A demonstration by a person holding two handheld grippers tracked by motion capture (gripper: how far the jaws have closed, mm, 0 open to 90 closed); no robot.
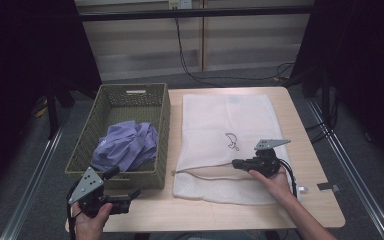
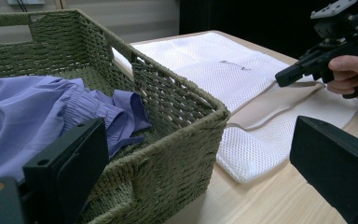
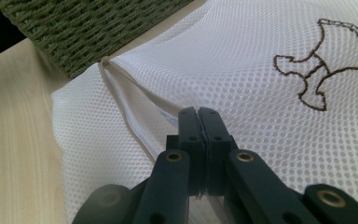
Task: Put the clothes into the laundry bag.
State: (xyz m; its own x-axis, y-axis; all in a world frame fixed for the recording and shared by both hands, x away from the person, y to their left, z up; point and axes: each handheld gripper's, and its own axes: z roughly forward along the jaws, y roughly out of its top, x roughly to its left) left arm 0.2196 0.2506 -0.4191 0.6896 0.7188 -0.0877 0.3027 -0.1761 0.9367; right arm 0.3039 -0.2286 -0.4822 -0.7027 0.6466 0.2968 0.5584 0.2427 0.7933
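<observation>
A pale wooden table (image 1: 310,160) stands in a dim room with dark curtains at both sides and cables trailing over the floor beyond its far edge.

On its right half lies a white mesh laundry bag (image 1: 220,125), flat, with a small dark stitched emblem (image 3: 324,63) on top and a zipper opening (image 3: 126,107) running across its near part. The right gripper (image 1: 236,163) lies low over that opening with its jaws pressed fully together; a sliver of the bag's edge seems pinched between them, though the mesh hides whether it is the zipper pull or just fabric.

To the left, touching the bag's left side, sits a green woven basket (image 1: 162,125) holding a crumpled purple garment (image 1: 127,142). The left gripper (image 1: 132,192) hovers at the basket's near corner with its jaws wide apart and nothing between them.

By my judgement the work is at an early stage: the bag's mouth is partly parted, the garment is untouched in the basket, and the packing and closing all remain.

Room is fair: bare table lies near the bag and right of it, but the basket wall crowds the zipper's left end, and the near table edge is close to both hands.
</observation>
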